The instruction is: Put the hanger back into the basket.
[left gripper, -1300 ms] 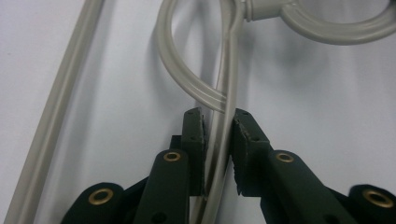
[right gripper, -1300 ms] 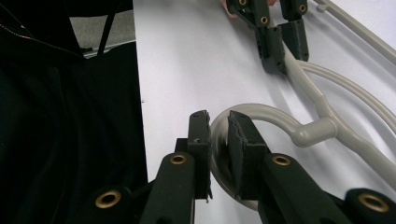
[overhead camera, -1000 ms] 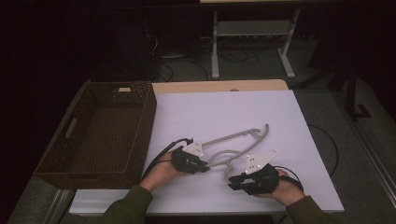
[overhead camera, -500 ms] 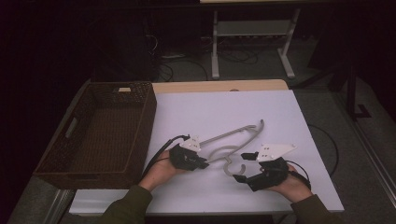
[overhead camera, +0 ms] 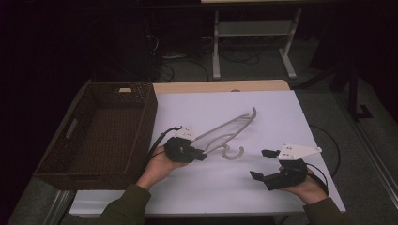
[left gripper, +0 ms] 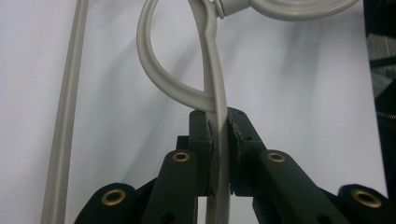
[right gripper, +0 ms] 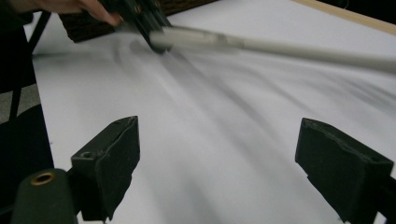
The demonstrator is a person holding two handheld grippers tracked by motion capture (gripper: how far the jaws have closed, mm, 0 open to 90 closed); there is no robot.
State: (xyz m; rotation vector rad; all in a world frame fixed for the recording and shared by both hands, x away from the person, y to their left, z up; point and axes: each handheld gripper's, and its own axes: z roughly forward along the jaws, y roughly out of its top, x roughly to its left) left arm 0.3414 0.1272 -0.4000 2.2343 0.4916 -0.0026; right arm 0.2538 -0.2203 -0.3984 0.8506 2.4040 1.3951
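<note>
The room is dim, with light falling mainly on the white-covered table with a pale wooden edge (overhead camera: 220,87). The dark grey carpeted floor (overhead camera: 263,65) lies beyond it. A white metal stand with splayed feet (overhead camera: 251,35) sits there, with black cables (overhead camera: 180,65) trailing beside it.

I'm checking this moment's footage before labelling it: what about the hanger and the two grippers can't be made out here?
- Hanger, left gripper view: hook and arms cut off by the top edge.
- Hanger in right gripper view: smeared by motion blur.
- Left gripper, high view: its grip point too small and dim.
- Basket, high view: inside too dark.
</note>
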